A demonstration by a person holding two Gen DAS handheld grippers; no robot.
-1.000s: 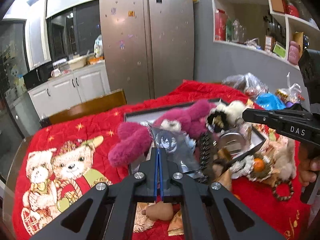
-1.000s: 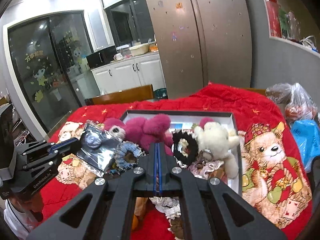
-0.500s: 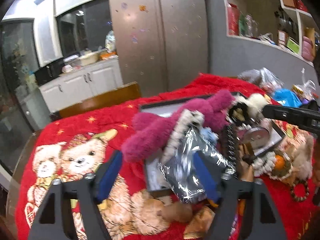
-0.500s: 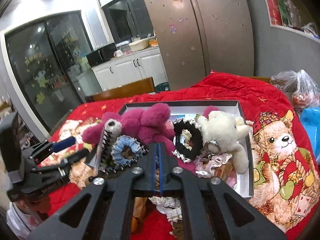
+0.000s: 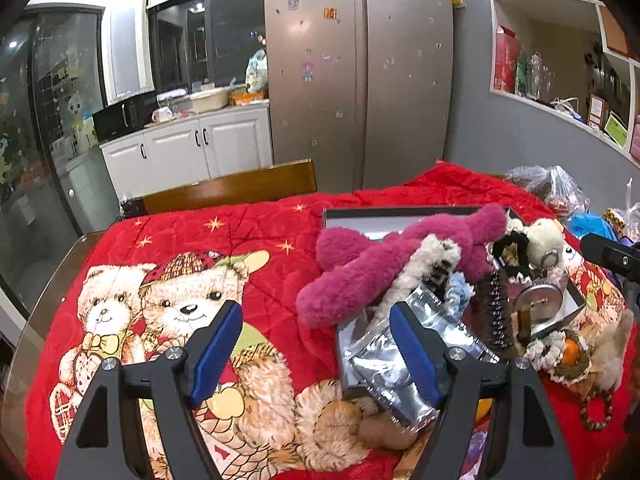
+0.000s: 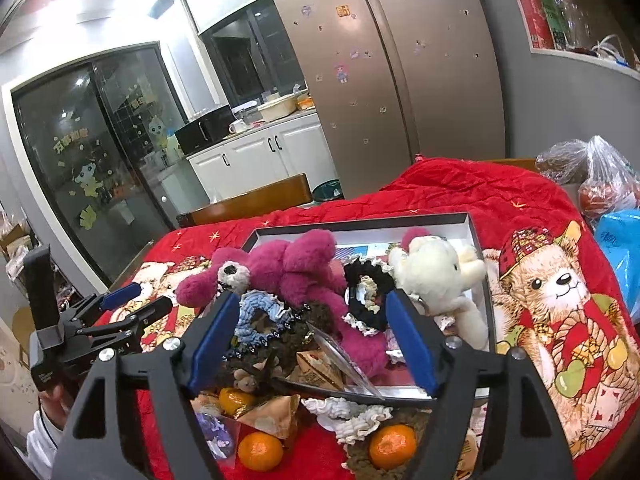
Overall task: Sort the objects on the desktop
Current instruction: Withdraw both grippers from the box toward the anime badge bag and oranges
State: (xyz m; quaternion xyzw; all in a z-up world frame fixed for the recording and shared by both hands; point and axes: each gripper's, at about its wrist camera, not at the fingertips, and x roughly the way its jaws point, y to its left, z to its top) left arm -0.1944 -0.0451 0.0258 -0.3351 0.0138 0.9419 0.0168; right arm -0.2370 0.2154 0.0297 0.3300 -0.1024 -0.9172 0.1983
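A black-rimmed tray [image 6: 360, 224] on the red bear blanket [image 5: 180, 240] holds a pink plush bear [image 6: 288, 268], a white plush bear [image 6: 436, 276], a black scrunchie [image 6: 364, 292] and a blue scrunchie [image 6: 260, 312]. A silver foil bag [image 5: 384, 356] lies loose over the tray's near corner, just beside my left gripper's right finger. My left gripper [image 5: 316, 312] is open and empty over the blanket, and shows again at the left [image 6: 120, 312]. My right gripper [image 6: 312, 300] hovers before the tray, its jaws opening with nothing pressed between them.
Two tangerines [image 6: 260, 450] [image 6: 392, 446], folded paper packets [image 6: 276, 412] and a white scrunchie [image 6: 348, 412] lie in front of the tray. Plastic bags [image 6: 592, 176] stand at the far right. A wooden chair back [image 5: 228, 192] stands behind the table. The table's edge [image 5: 48, 280] runs at the left.
Both grippers went from shut to open. The left one let go of the silver foil bag, which dropped onto the tray's corner, and swung left over the blanket.
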